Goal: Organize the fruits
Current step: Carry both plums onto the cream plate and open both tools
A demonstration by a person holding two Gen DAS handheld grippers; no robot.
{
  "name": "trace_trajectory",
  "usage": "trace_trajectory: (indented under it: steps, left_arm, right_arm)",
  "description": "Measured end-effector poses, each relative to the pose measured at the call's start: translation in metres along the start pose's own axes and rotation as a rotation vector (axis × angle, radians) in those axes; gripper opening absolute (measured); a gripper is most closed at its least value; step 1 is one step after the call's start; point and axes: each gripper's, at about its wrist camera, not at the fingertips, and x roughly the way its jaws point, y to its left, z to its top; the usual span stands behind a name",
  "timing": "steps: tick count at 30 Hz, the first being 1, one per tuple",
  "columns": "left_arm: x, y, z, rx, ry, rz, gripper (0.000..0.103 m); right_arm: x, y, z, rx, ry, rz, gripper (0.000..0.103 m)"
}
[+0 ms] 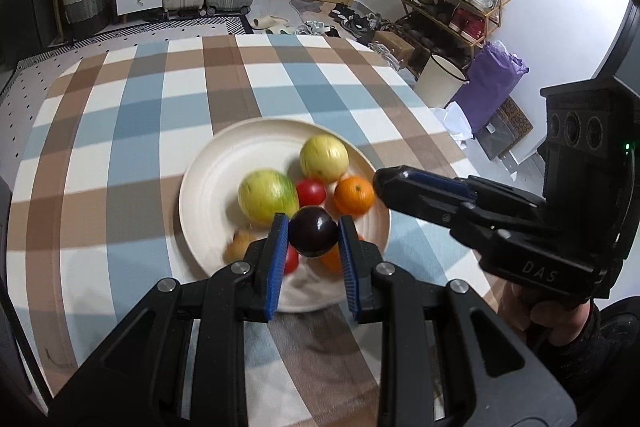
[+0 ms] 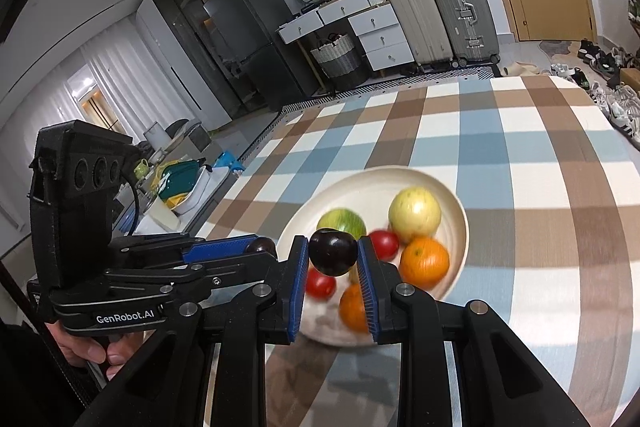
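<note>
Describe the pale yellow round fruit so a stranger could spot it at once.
On the blue-and-brown checked tablecloth sits a cream round plate of fruit. The pale yellow round fruit lies at the plate's far side, next to an orange. Its bigger neighbour is streaked green; this one is plain yellow.

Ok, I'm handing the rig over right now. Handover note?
Left tongs: shut on the left plum, over the plate's near edge.
Right tongs: shut on the right plum, also above the plate.
On the plate: two green apples, oranges, tomatoes.
Left to do: probably set both plums down in a free spot, then open.
</note>
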Motion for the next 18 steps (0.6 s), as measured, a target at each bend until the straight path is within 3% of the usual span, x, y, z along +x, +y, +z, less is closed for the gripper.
trace_trajectory:
  steps: [9,18]
  left_arm:
    - [0.025,-0.002,0.042,0.027,0.003,0.0,0.022]
    - [0.057,0.021,0.066,-0.003,0.022,0.009,0.022]
  right_arm:
    - [0.025,-0.015,0.034,0.015,0.016,-0.003,0.025]
    - [0.059,-0.043,0.052,0.075,0.065,-0.04,0.025]
